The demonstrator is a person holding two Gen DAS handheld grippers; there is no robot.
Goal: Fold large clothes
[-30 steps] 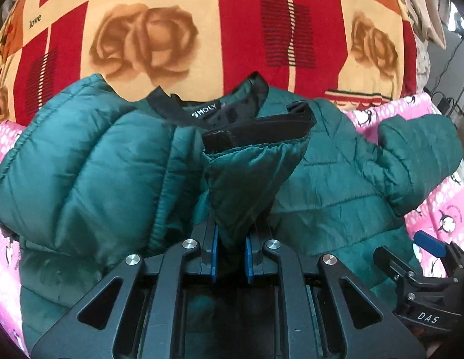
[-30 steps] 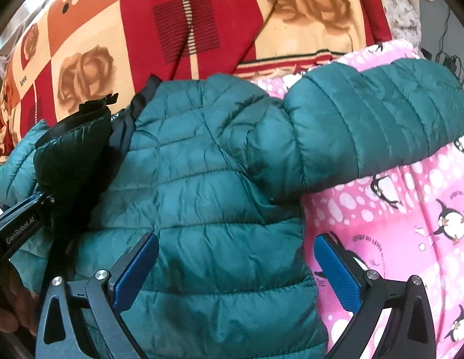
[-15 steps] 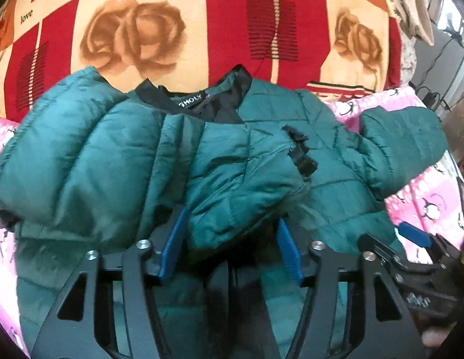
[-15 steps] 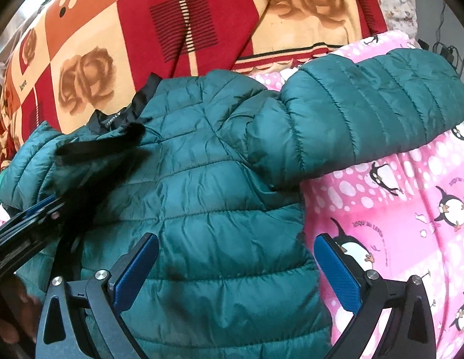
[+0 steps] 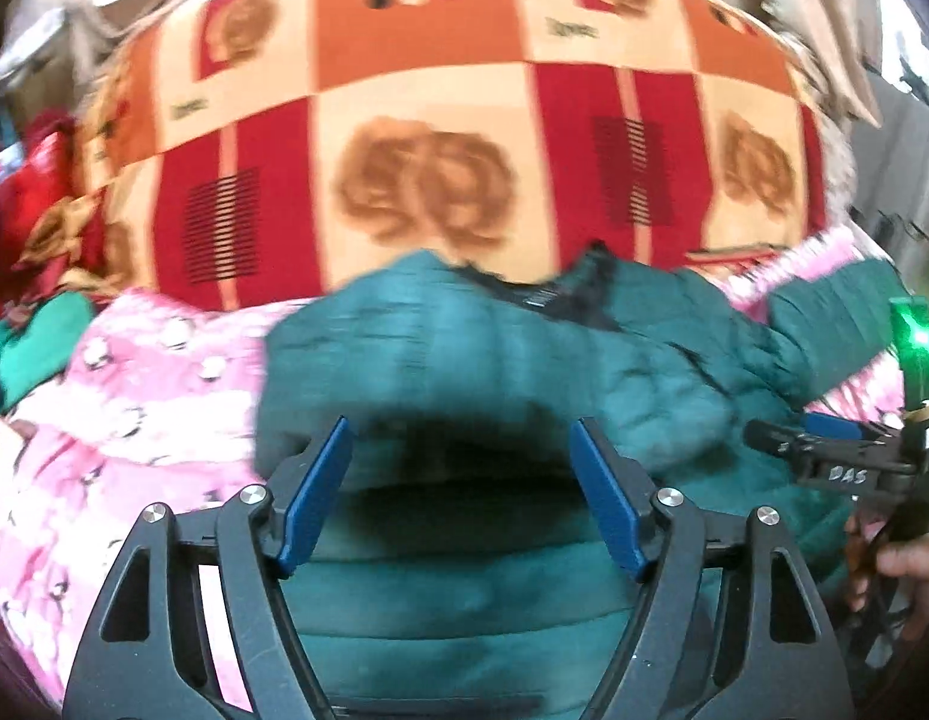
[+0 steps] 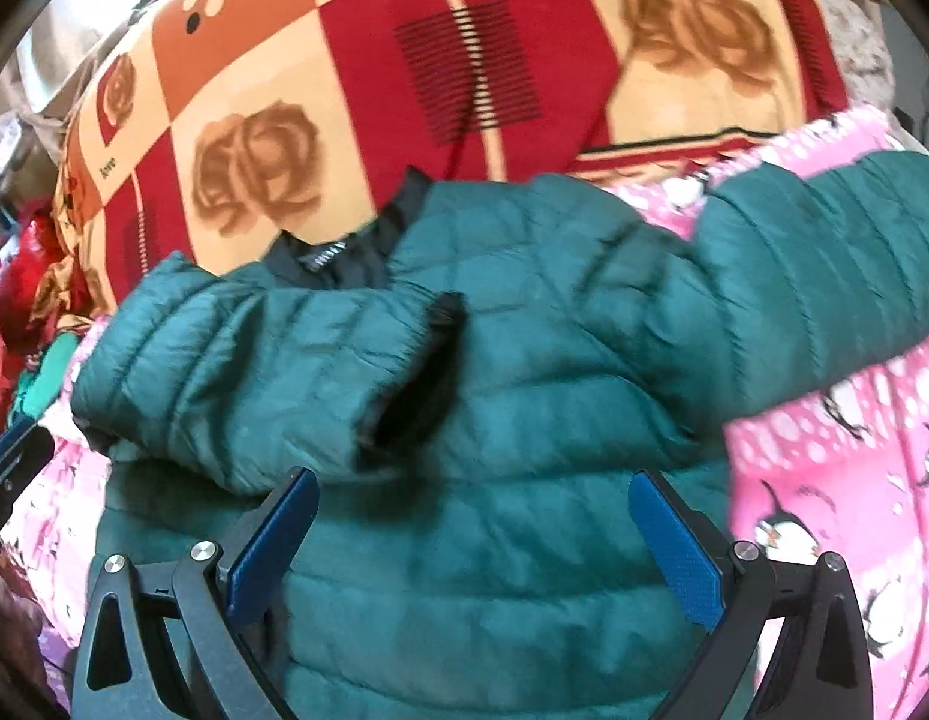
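Pink penguin sheet (image 6: 854, 480) underneath, red-and-orange rose blanket (image 6: 464, 90) across the top of both frames. On the sheet, green puffer jacket (image 6: 524, 450), collar toward the blanket, hem toward the cameras. One sleeve (image 6: 272, 360) already folded across the chest, black cuff (image 6: 440, 324) at centre frame. Other sleeve (image 6: 824, 288) spread out to the upper right of the right view, long axis running from the shoulder at centre to the right edge, over the pink sheet. Right gripper (image 6: 473, 546) at bottom centre, blue pads spread wide, nothing between them, just above the jacket body. Left gripper (image 5: 458, 498) likewise spread and empty, low in a blurred view, over the folded side. Probably next: the outstretched sleeve, up and right of the right gripper, clearly nearer to it than to the left.
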